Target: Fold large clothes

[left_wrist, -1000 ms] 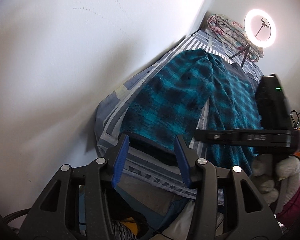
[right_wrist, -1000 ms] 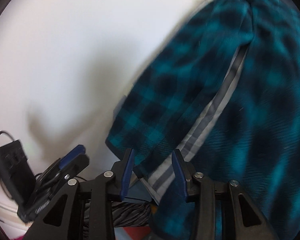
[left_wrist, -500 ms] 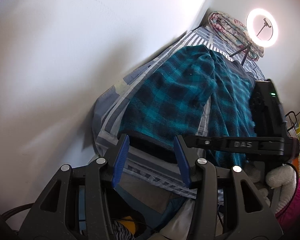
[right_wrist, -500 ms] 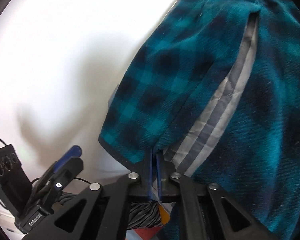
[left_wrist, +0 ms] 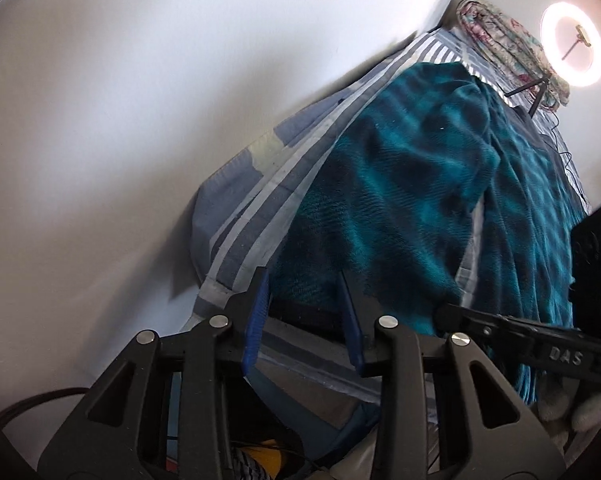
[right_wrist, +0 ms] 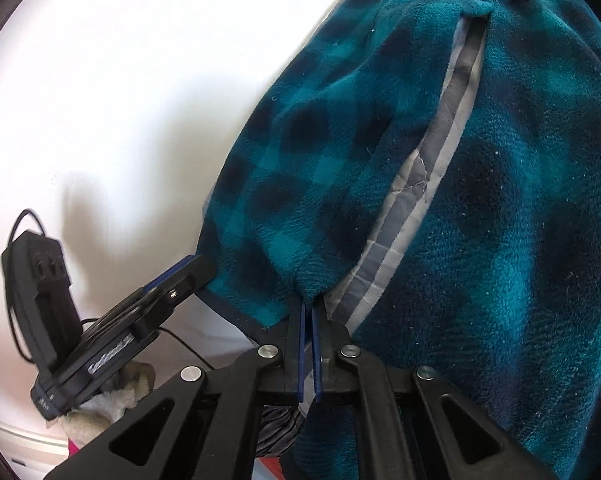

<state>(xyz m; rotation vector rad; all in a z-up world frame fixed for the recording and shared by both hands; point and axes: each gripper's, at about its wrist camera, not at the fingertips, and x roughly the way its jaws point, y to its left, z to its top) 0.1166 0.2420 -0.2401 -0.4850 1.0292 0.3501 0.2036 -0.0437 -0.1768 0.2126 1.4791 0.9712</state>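
A teal and black plaid fleece garment [left_wrist: 412,184] lies spread on a grey striped bed cover [left_wrist: 268,176]; it fills the right wrist view [right_wrist: 480,208]. My left gripper [left_wrist: 302,304] is open, its blue pads either side of the garment's near dark hem. It shows in the right wrist view [right_wrist: 180,276] at that hem's left corner. My right gripper [right_wrist: 309,312] is shut on the hem edge of the folded flap. It shows at the right of the left wrist view [left_wrist: 448,312].
A white wall [left_wrist: 140,100] runs along the bed's left side. A lit ring light [left_wrist: 572,52] on a tripod and a floral bundle [left_wrist: 512,36] stand at the bed's far end. Clutter lies below the bed's near edge [left_wrist: 260,452].
My right gripper went from open to shut on the garment's hem. My left gripper has moved forward until its open pads reach the hem.
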